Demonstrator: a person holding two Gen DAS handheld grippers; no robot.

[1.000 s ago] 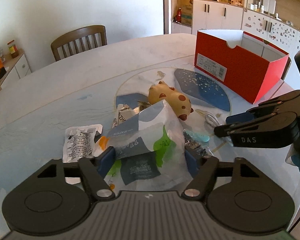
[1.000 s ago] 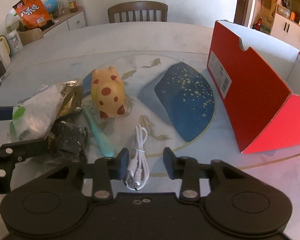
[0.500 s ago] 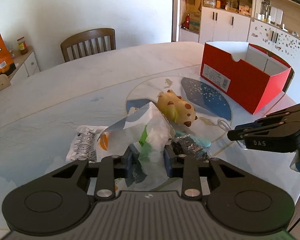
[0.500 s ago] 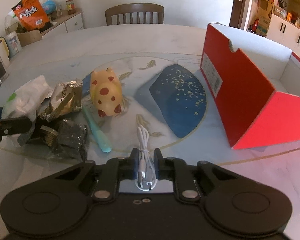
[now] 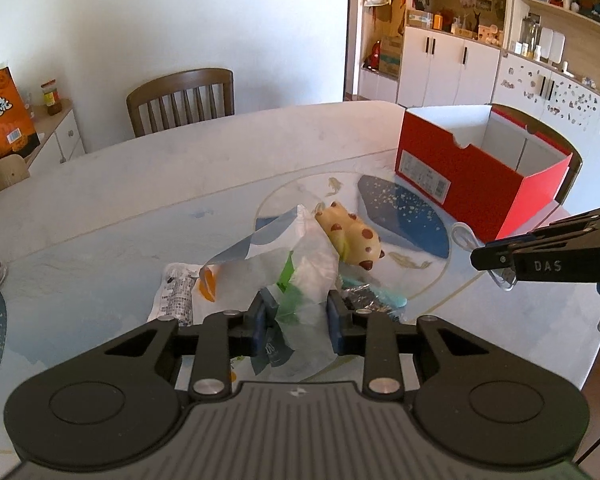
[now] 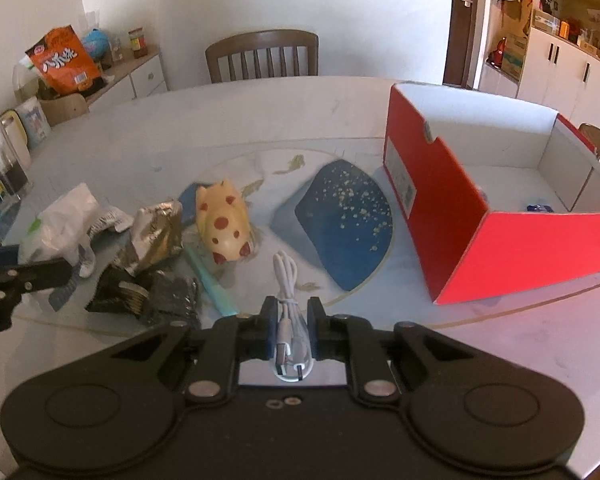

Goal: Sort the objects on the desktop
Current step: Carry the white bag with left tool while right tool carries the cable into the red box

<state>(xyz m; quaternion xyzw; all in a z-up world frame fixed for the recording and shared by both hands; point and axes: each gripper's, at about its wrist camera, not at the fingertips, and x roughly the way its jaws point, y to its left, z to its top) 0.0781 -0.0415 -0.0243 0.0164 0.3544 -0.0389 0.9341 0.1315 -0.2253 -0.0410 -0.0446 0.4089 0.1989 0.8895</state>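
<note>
From the left wrist view, we see our left tool clenched on a crumpled white plastic bag, which stands up between the pads at near centre of the round counter. We judge the bag to be very light, soft and slippery; it crushes easily, so a pinch on a bunched fold should hold better than one on a loose flap. Just to its left lies a flat printed sachet. Beyond it to the right sits a yellow spotted pig toy, and further right an open red box, near the far right edge of the counter. The right tool reaches in from the right.

From the right wrist view, we see our right tool clenched on a coiled white cable, its plugs toward us and its loop pointing away. We judge the cable to be light and limp, so free ends may dangle and snag. At left, wrappers crowd the counter. The stretch between us and the red box is bare, leaving room to carry; the box's tall near wall needs clearing.
</note>
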